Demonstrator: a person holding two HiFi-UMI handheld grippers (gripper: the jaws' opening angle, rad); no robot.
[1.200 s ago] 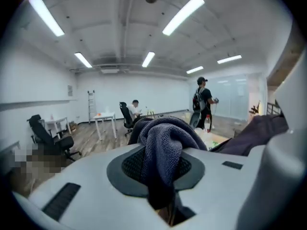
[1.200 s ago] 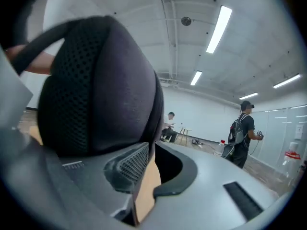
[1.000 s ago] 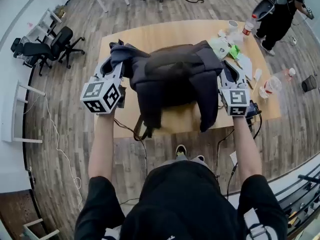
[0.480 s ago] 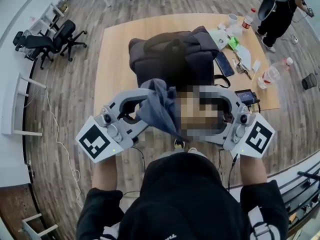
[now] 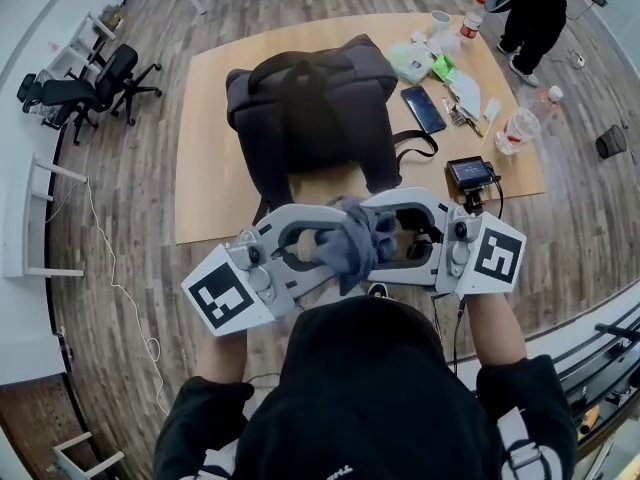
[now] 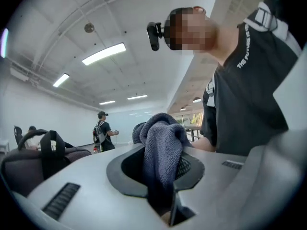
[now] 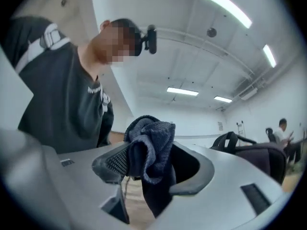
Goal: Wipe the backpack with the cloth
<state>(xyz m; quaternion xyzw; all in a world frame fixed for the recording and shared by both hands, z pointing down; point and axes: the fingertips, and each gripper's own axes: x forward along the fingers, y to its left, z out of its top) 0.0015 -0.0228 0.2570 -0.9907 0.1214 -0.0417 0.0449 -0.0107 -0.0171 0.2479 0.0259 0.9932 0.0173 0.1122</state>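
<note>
Left gripper (image 5: pixel 332 248): jaws closed on the cloth (image 5: pixel 355 253), pinching a fold of it. The rest bunches out past the tips.

Right gripper (image 5: pixel 385 233): jaws wide and just been opening. The same cloth hangs between them and brushes one pad, but is not squeezed.

The grippers point at each other, tips nearly meeting around the cloth. Both are roughly level, close in front of the person's chest. The marker cubes face up at the outer ends.

Cloth: dark grey-blue, terry-like, crumpled into a wad. It is held in the air over the near edge of the table (image 5: pixel 205 188), clear of the backpack.

Backpack (image 5: pixel 310 108): dark, lying flat mid-table, straps (image 5: pixel 300 73) up, top handle toward the far side. Neither gripper touches it.

Right of the backpack: a phone (image 5: pixel 423 108), a green packet (image 5: pixel 443 66), a bottle (image 5: pixel 522 120) and small clutter. A small screen device (image 5: pixel 470 173) sits at the near right corner.

Around: wood floor, office chairs (image 5: pixel 90 88) at far left, and a person (image 5: pixel 535 13) standing beyond the far right corner.
</note>
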